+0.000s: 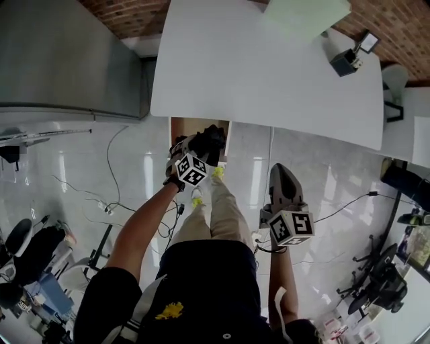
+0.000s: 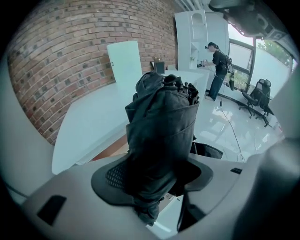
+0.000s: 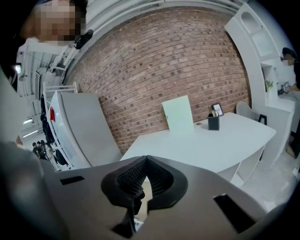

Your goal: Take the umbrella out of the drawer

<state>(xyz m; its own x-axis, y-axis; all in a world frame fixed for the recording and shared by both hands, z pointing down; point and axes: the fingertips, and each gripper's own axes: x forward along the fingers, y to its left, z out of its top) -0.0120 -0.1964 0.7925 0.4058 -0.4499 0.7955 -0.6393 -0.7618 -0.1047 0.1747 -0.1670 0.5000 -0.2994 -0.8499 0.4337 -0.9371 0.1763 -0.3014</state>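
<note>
The umbrella (image 2: 161,136), black and folded, with its fabric bunched and its rib tips gathered at the far end, is clamped in the left gripper (image 2: 154,183). I see both pads pressed against its lower part and the bundle standing out along the jaws. In the head view it sits at the end of the person's outstretched left arm, over the near edge of the drawer (image 1: 199,129). The drawer's brown interior shows open just under the rim of the white table (image 1: 269,74). From these views the umbrella touches nothing but the pads. The right gripper (image 3: 146,161) is clenched on nothing: its ribbed pads meet at the tips, and only floor shows through the gap lower down. In the head view it is held beside the person's right leg, well apart from the umbrella. On the table I note a pale green board (image 1: 306,15) at the brick wall (image 3: 164,65), a dark pen holder (image 1: 344,62) and a small frame (image 1: 367,41) just beside it. A grey cabinet (image 1: 67,54) stands to the left of the table. The glossy white floor (image 1: 134,168) carries loose cables (image 1: 111,201). In the left gripper view a second person (image 2: 219,70) stands far off by the window, near two office chairs (image 2: 258,93).
</note>
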